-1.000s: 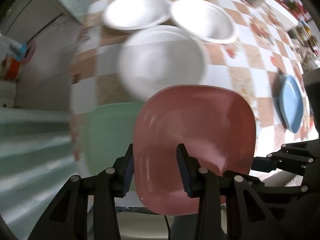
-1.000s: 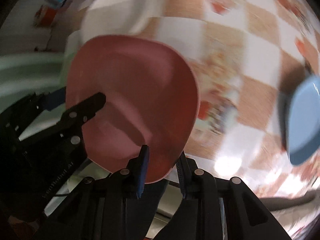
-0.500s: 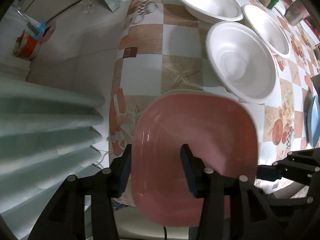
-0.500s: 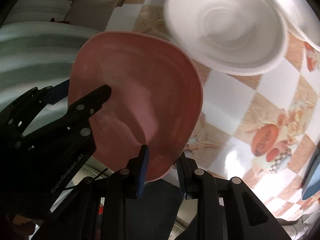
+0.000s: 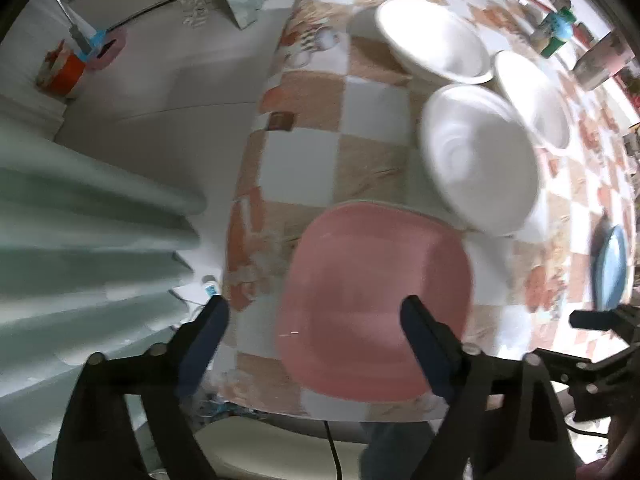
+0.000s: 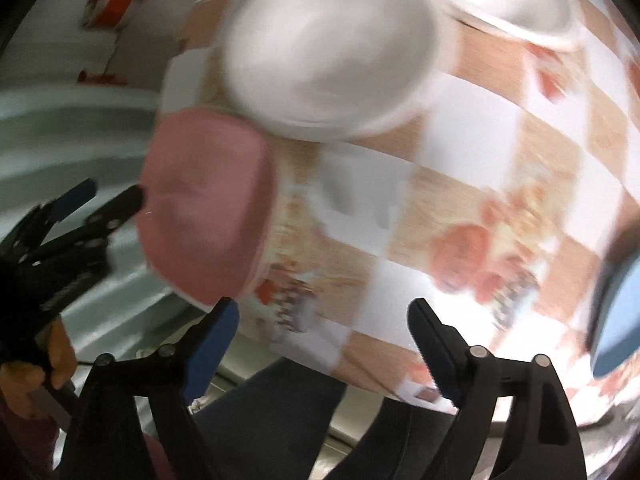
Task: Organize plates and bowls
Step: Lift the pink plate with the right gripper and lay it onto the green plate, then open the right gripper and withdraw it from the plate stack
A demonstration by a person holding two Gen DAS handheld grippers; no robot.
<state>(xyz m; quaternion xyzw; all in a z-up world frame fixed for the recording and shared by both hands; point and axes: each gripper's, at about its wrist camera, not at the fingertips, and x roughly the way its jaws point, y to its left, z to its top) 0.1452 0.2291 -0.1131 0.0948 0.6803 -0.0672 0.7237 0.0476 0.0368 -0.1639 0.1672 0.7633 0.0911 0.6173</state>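
Note:
A pink square plate (image 5: 376,300) lies on the checkered tablecloth near the table's front left corner; it also shows in the right wrist view (image 6: 208,208). My left gripper (image 5: 316,320) is open and empty, its fingers wide on either side above the plate. My right gripper (image 6: 324,324) is open and empty, to the right of the plate. Three white bowls stand beyond: the nearest (image 5: 480,160), one behind it (image 5: 532,100), and one farther left (image 5: 432,38). The nearest white bowl (image 6: 332,52) fills the top of the blurred right wrist view.
A blue plate (image 5: 610,268) lies at the table's right side, also in the right wrist view (image 6: 616,312). The table's left edge (image 5: 248,168) drops to the floor. A pale green chair (image 5: 88,232) stands at left. Bottles and cups (image 5: 556,32) stand at the far right.
Both grippers have let go of the pink plate and opened wide; the plate now rests on the table. Both grippers have pulled back from it.

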